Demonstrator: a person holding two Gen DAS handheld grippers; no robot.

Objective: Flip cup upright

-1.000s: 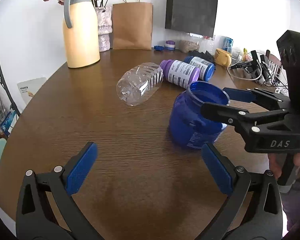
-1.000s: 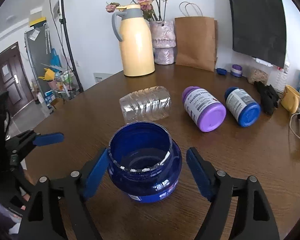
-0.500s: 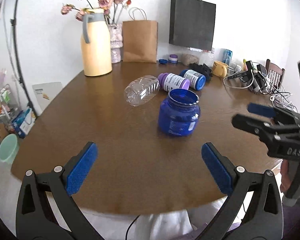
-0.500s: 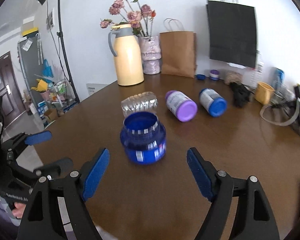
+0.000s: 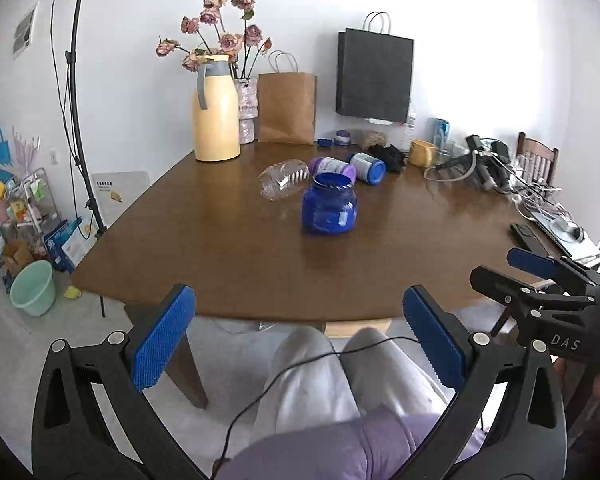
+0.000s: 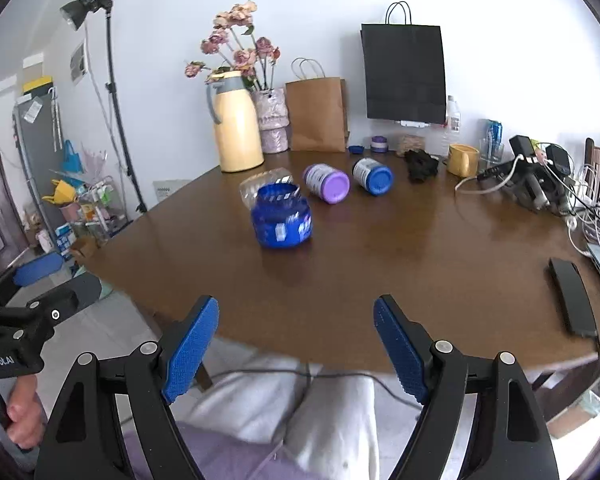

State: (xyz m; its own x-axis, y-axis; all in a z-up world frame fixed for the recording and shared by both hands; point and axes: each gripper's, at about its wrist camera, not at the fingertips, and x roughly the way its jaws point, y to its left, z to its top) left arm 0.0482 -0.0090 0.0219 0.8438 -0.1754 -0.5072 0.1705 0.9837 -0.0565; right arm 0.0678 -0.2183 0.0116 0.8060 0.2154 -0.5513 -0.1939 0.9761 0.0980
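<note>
The blue cup (image 5: pixel 329 205), a squat dark-blue jar, stands upright with its mouth up on the brown table (image 5: pixel 228 248); it also shows in the right wrist view (image 6: pixel 281 221). My left gripper (image 5: pixel 300 332) is open and empty, held off the table's near edge above the person's lap. My right gripper (image 6: pixel 296 340) is open and empty, also back past the near edge. The right gripper appears at the right of the left wrist view (image 5: pixel 540 276); the left gripper appears at the left of the right wrist view (image 6: pixel 36 284).
A clear plastic bottle (image 5: pixel 284 179), a purple-capped bottle (image 5: pixel 332 167) and a blue-capped bottle (image 5: pixel 366 163) lie on their sides behind the cup. A yellow thermos (image 5: pixel 215 110), paper bags (image 5: pixel 287 108), a yellow mug (image 5: pixel 422 153) and cables (image 5: pixel 496 168) stand further back. A black phone (image 6: pixel 572 296) lies at the right.
Both grippers have pulled back from the cup, off the table to above the lap. The right gripper, around the cup a second ago, has let it go. The cup stays upright.
</note>
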